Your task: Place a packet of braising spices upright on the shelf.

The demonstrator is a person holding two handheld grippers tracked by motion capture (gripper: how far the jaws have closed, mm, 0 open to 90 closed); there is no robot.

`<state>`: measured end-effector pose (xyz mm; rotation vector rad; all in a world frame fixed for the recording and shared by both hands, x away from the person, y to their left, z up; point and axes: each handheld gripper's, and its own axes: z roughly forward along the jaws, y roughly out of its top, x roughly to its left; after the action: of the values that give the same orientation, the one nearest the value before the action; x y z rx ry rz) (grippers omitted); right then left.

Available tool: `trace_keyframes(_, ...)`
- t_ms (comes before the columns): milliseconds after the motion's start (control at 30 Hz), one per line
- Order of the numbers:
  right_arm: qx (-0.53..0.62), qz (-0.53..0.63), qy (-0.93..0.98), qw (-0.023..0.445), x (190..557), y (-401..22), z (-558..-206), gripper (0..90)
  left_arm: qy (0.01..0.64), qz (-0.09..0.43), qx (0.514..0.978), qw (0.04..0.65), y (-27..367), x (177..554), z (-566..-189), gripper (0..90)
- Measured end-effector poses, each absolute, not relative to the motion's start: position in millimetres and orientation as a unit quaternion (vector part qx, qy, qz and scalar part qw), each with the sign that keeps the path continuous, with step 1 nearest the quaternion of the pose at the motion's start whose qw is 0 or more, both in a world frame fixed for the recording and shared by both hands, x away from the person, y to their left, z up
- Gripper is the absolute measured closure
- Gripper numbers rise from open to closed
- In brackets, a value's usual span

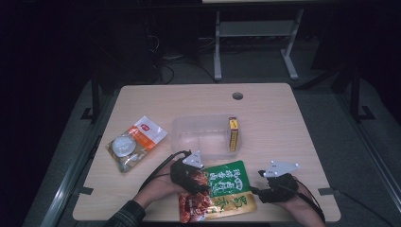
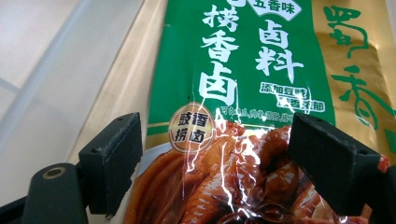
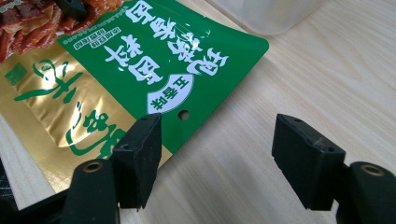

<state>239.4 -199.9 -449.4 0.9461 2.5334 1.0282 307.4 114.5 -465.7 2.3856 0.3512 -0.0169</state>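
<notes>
Green-gold seasoning pouch, two grippers, four open fingers

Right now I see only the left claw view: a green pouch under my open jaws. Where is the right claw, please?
Observer: The right claw is open at the right edge of the pouch. One jaw is over that edge and the other is over the bare table.
Operator: What is the pale thing behind the pouch?
Observer: A clear bin, just past the pouch's far edge.
Operator: Is something inside it?
Observer: Yes, a yellow box at its right end.
</notes>
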Motion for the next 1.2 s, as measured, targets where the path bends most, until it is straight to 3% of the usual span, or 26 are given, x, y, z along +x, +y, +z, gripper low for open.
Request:
trace_keyframes(533, 0.323, 0.356, 0.868, 0.126, 238.8, -200.8, -448.4, 32.9, 0.126, 0.001, 0.924, 0.36, 115.7, 306.5, -468.2, 15.0)
trace_keyframes(733, 0.321, 0.356, 0.868, 0.126, 238.7, -200.7, -448.1, 32.9, 0.127, 0.003, 0.925, 0.357, 115.7, 304.0, -467.1, 18.0)
trace_keyframes(900, 0.32, 0.357, 0.868, 0.126, 238.8, -200.8, -447.9, 33.0, 0.125, 0.002, 0.928, 0.35, 114.3, 300.0, -464.4, 25.2)
trace_keyframes(1033, 0.321, 0.359, 0.867, 0.126, 238.6, -200.8, -447.7, 33.2, 0.102, 0.009, 0.933, 0.345, 112.2, 293.3, -461.3, 47.5)
trace_keyframes(1200, 0.321, 0.36, 0.867, 0.124, 238.6, -200.7, -447.4, 33.1, 0.096, 0.018, 0.937, 0.336, 112.6, 293.4, -459.5, 60.9)
